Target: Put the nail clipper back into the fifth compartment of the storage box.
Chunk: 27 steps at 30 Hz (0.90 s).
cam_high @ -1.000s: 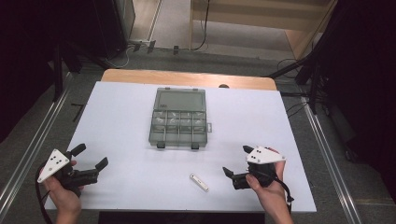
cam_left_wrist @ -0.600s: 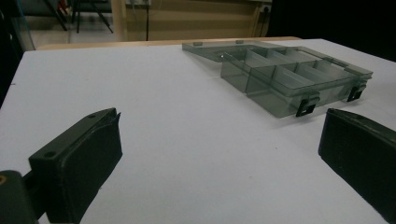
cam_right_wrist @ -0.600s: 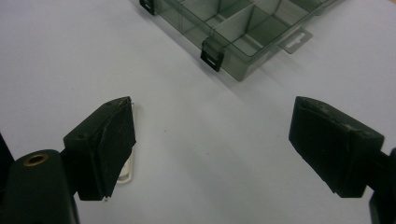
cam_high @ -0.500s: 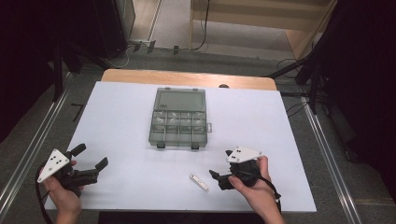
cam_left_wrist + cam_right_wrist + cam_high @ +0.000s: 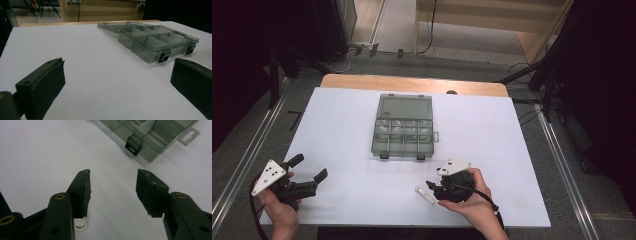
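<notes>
**As the right hand slides in, its fingers close toward the little white piece**

While the left gripper point(image 5: 307, 176) waits released near the table point(image 5: 512, 130) corner, the right gripper point(image 5: 430, 186) has moved left. Its fingers point(image 5: 81, 186) have just been closing, not yet pinching; the small white piece point(image 5: 425, 195) lies on the table beside them. A grab looks close. The grey box point(image 5: 403, 132) lies open, and its little compartments look empty.

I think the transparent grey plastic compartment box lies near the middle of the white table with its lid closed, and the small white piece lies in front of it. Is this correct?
Not quite: the lid of the transparent grey plastic compartment box is open, folded back flat behind the compartments, as the high view shows. The rest holds: the box lies near the middle of the white table, with the small white piece in front of it.
</notes>
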Motion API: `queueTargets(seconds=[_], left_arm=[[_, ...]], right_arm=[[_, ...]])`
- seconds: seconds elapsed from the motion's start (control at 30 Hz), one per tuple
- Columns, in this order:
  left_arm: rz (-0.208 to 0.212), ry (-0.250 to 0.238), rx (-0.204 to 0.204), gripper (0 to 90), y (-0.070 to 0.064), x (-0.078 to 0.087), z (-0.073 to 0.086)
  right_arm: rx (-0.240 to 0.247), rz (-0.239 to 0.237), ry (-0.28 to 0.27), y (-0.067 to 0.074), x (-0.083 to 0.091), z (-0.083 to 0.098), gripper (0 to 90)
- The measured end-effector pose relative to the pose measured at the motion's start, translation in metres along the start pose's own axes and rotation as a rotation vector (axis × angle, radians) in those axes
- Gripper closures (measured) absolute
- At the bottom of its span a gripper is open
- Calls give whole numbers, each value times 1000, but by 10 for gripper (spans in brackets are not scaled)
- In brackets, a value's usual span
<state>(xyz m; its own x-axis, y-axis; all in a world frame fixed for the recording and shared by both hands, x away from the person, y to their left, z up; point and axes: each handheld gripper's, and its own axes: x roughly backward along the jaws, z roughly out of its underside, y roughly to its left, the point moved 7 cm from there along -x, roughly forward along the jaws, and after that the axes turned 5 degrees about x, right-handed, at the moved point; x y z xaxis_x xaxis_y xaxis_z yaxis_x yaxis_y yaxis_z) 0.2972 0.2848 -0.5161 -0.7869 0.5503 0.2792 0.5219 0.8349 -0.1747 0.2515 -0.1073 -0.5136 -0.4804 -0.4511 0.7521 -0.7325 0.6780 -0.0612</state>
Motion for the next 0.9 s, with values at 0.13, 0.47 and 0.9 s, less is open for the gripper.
queueTargets(seconds=[0.13,0.47,0.9], left_arm=[[0,-1,1,0,0,0,0],[2,-1,-2,0,0,0,0],[3,-1,-2,0,0,0,0]], right_arm=[[1,-36,35,7,-6,0,622],[-3,-74,103,20,-20,0,705],[-25,-103,157,30,-36,-2,734]])
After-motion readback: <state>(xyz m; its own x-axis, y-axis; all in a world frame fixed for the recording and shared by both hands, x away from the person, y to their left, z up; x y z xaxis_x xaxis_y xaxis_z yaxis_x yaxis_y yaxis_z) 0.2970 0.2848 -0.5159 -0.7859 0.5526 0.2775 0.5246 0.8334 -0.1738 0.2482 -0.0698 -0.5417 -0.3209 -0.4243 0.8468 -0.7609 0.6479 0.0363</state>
